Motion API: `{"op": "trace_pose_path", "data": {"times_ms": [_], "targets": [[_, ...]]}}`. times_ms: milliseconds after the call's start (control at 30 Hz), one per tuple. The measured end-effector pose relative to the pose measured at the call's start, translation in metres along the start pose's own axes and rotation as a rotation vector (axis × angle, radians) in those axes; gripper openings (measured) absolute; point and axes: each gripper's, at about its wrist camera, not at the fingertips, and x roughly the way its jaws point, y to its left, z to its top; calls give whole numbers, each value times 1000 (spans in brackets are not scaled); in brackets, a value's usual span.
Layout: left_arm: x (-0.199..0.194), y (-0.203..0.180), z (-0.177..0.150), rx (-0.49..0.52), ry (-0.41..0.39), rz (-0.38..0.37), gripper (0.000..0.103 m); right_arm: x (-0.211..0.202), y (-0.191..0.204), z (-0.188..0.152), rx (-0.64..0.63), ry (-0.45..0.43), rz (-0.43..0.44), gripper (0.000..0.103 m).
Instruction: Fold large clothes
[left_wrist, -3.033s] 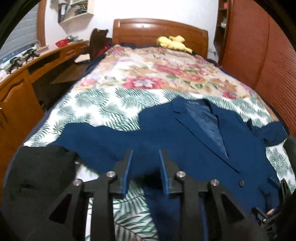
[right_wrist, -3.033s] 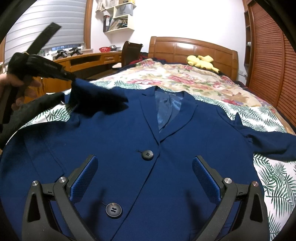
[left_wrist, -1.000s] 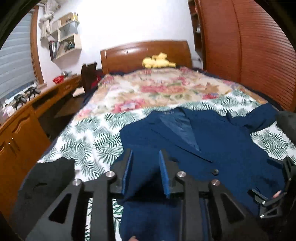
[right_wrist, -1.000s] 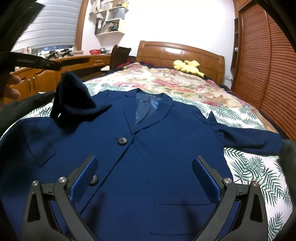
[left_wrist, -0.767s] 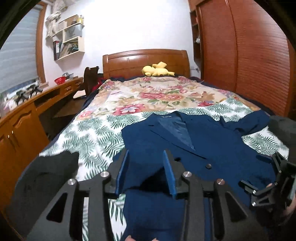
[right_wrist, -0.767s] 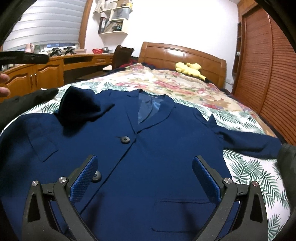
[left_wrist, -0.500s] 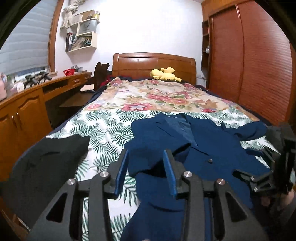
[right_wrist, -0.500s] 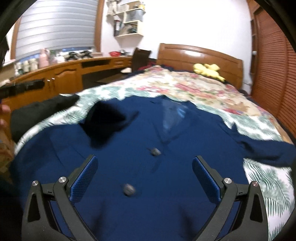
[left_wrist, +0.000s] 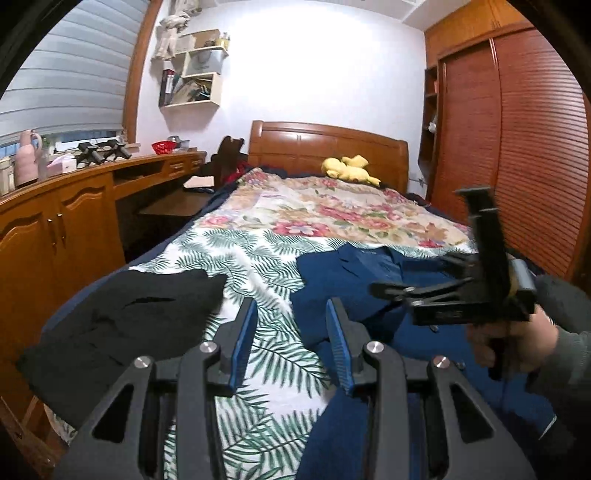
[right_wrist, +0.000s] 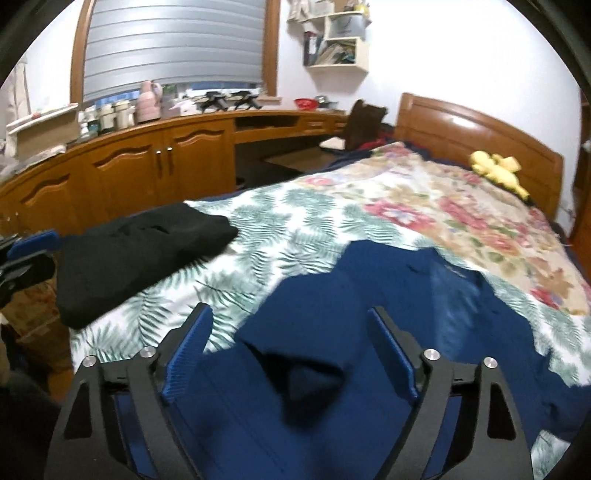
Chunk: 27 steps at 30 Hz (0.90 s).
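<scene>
The blue jacket (right_wrist: 369, 332) lies on the bed (right_wrist: 295, 229), filling the lower centre below the right gripper (right_wrist: 291, 354). Its jaws are closing, with nothing pinched. The left gripper (left_wrist: 291, 339) is partly spread and empty.

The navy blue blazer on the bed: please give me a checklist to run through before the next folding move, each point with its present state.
1. Navy blue blazer lies on the leaf-print bedspread: ok.
2. Left gripper empty, jaws apart over the bedspread: ok.
3. Right gripper free of cloth: ok; its jaws are closing, with the blazer below them, not between the pads.
4. Left sleeve laid in over the blazer's front: ok, a folded lump sits there.
5. Right sleeve folded in: cannot tell, largely hidden.
6. Black garment apart from the blazer: ok.
</scene>
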Motion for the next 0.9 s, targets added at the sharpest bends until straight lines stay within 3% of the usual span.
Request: {"op": "trace_pose_path", "data": {"times_ms": [200, 367, 600, 700, 733, 767, 833, 900], "targets": [[-10, 18, 2, -16, -7, 28, 37, 61, 16, -9, 7, 165, 59, 77], [-15, 20, 2, -16, -21, 42, 37, 103, 24, -33, -7, 315, 34, 74], [-12, 13, 1, -4, -4, 33, 37, 121, 13, -41, 45, 380, -35, 70], [-10, 7, 1, 12, -1, 29, 37, 127, 11, -39, 58, 387, -62, 59], [-9, 4, 1, 19, 3, 26, 37, 128, 10, -38, 63, 384, -61, 48], [-8, 3, 1, 24, 4, 23, 37, 126, 9, -36, 76, 371, -61, 27], [-7, 0, 0, 32, 7, 21, 37, 123, 5, -31, 89, 342, -74, 9], [-5, -3, 0, 35, 10, 14, 37, 109, -2, -27, 110, 284, -75, 6]]}}
